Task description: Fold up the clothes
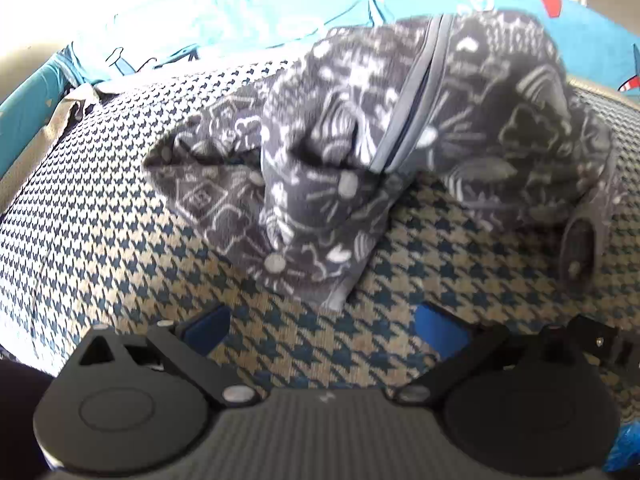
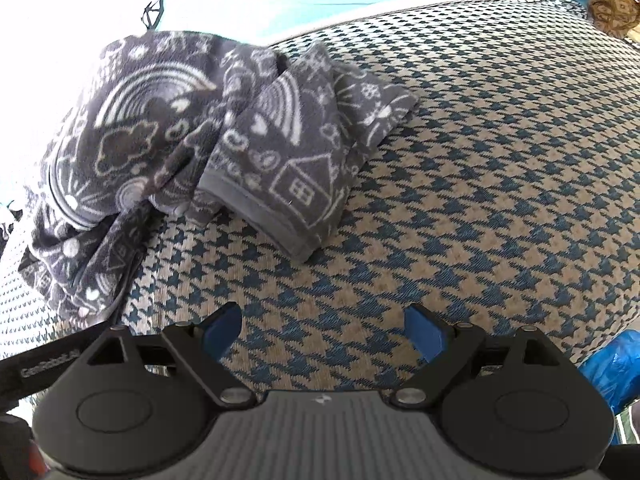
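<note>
Garment: a grey fleece garment [image 1: 360, 140], printed with white rainbows, houses and hearts, is lying crumpled on the houndstooth cover [image 1: 120, 220]. A zip with pale grey edging [image 1: 416, 100] is showing across its top in my left view.

Position: it is sitting ahead of both my grippers, toward the far side of the cover, with the turquoise printed sheet [image 1: 240, 8] beyond it. In my right view it is lying up and to the left.

Left gripper [image 1: 324, 328]: I am holding its jaws spread, nothing between them. The nearest fold of fleece is hanging just ahead of the blue pads [image 1: 440, 328], apart from them.

Right gripper [image 2: 324, 332]: I am holding these jaws spread wide too, over bare houndstooth, well apart from the garment.

Done so far: I am judging very little. One cuffed sleeve or leg [image 2: 288, 168] is lying over the body, but I am seeing no flat panel and no squared edge, so I am reading it as a heap and not a fold.

Left to do: I am expecting to pick it up, spread it flat, bring the limbs in and fold the body over.

Uncertain: whether this is a jacket or a one-piece suit, I cannot tell.
</note>
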The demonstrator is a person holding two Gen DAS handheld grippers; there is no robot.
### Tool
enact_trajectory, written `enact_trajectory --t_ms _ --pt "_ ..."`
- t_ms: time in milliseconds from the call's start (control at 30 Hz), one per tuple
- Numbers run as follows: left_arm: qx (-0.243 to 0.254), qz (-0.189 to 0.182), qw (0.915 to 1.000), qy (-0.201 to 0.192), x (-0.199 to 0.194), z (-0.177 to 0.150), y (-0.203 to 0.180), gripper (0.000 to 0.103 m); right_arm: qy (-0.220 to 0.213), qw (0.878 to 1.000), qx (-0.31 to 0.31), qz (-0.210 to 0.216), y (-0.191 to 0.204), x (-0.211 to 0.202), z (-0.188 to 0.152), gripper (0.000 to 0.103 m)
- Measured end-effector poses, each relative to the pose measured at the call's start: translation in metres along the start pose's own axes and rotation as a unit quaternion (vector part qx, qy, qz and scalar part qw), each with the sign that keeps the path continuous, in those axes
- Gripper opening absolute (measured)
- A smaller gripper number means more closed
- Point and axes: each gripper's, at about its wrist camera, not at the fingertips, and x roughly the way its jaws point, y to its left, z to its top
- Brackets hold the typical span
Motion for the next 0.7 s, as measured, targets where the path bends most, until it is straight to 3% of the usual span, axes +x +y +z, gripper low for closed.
enact_trajectory --t_ms 533,700 --pt "0.011 -0.031 0.9966 -0.075 -0.024 0.066 0.016 0.103 -0.077 0.995 -0.004 0.066 -0.018 -0.036 0.044 0.089" --pt "0.02 -0.042 0.9947 -0.092 -0.022 0.091 0.011 0.103 -0.086 0.993 0.024 0.083 -0.017 -0.025 0.062 0.089"
